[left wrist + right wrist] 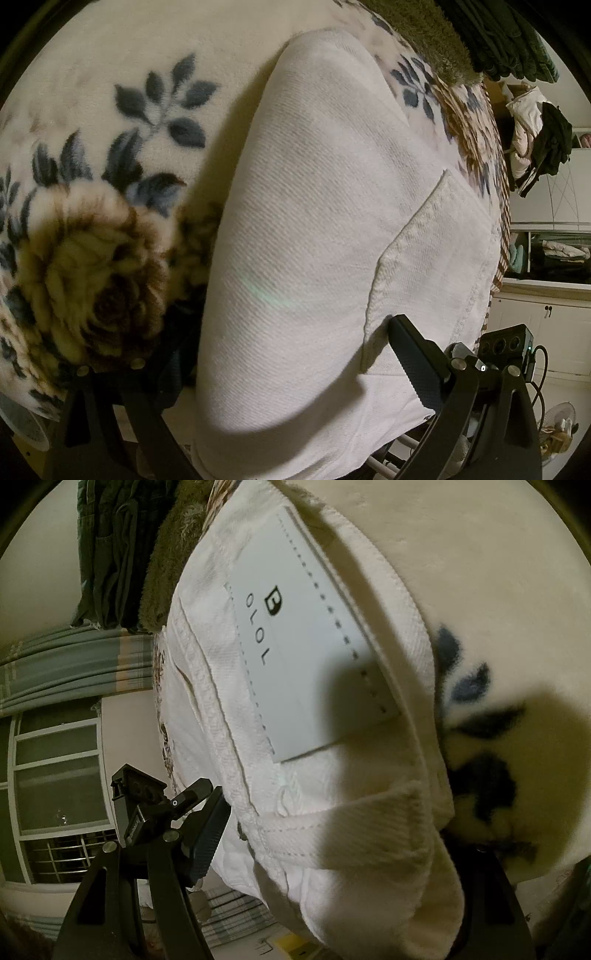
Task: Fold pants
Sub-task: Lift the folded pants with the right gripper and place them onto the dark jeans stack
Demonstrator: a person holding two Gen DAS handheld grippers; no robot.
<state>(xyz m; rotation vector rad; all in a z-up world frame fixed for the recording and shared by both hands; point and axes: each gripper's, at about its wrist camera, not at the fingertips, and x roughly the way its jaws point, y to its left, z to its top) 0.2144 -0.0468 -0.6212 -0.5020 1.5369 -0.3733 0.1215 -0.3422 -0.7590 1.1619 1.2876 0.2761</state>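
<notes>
Cream fleece blanket with blue-leaf floral print (110, 74) spread beneath. White twill pants (314, 221) draped over it, waistband end lifted off blanket edge. Left gripper (295, 369) clamped on pants near back pocket; right gripper (332, 849) clamped on waistband below white sewn brand patch (295, 635). Risks judged: thick fabric slipped from jaws; uneven pull, fold skewed; fleece dragged along.

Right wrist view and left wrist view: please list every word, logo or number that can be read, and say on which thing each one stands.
"OLOL": black letters on the white patch sewn at the waistband of the white pants, right wrist view.
"B": bold black logo letter on the same patch, beside that word.
Left wrist view: no readable text on the pants or the floral blanket; the small device shows nothing legible.
</notes>
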